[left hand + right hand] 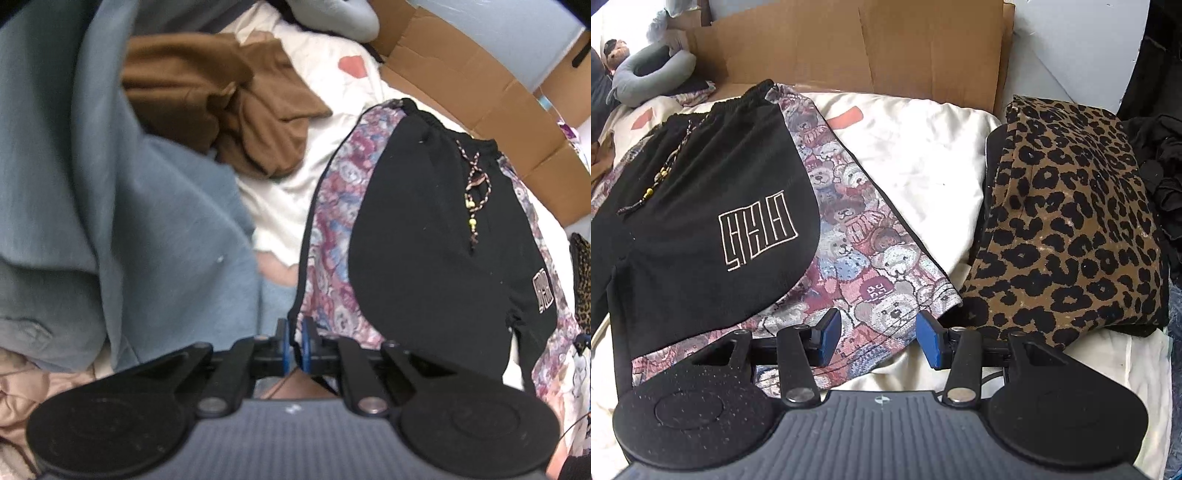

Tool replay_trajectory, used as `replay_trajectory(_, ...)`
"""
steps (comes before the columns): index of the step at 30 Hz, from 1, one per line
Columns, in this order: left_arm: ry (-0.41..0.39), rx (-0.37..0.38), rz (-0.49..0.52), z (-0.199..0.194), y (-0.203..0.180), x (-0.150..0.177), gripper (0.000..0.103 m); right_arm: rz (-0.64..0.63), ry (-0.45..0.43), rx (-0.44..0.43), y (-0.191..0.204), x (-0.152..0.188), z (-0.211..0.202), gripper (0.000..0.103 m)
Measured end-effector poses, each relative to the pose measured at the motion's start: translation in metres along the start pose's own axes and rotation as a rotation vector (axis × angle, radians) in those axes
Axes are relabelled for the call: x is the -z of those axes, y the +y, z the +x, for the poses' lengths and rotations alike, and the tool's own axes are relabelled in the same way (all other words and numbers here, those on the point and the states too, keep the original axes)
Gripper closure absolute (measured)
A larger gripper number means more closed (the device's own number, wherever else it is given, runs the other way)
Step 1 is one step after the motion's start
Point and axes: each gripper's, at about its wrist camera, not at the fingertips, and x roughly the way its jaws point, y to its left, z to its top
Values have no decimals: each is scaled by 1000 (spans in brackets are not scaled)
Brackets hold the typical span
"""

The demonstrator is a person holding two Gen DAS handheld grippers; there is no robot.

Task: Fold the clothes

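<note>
The shorts [713, 221] (black front, teddy-bear side panels) lie flat on the white bedding [916, 158]. Left of them sit a blue garment [129, 221] and a brown one [221, 99]. The left gripper [294, 338] is pinched nearly closed on the shorts' left hem edge. The right gripper [878, 332] hovers wide open, holding nothing, over their right hem. Right of the shorts lies a folded leopard-print garment [1067, 221].

**A bedroom at home**

A bed [916, 155] with a cream sheet carries loose clothing: bear-print shorts [849, 251] in the middle, a leopard-print garment [1067, 221] beside them, a brown top [221, 99] further off. Behind the bed stand flattened cardboard [868, 48] and a grey neck pillow [653, 74].
</note>
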Motion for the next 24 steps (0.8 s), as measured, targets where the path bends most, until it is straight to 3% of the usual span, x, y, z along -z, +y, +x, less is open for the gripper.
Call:
replay_trajectory(5,7,6,-55,0,-27,-12,97,34,0,-35,-2,-4,1,51)
replay_trajectory(24,78,-9,-40,36,-168,-56,97,35,-33,-120,-7,-9,-1,51)
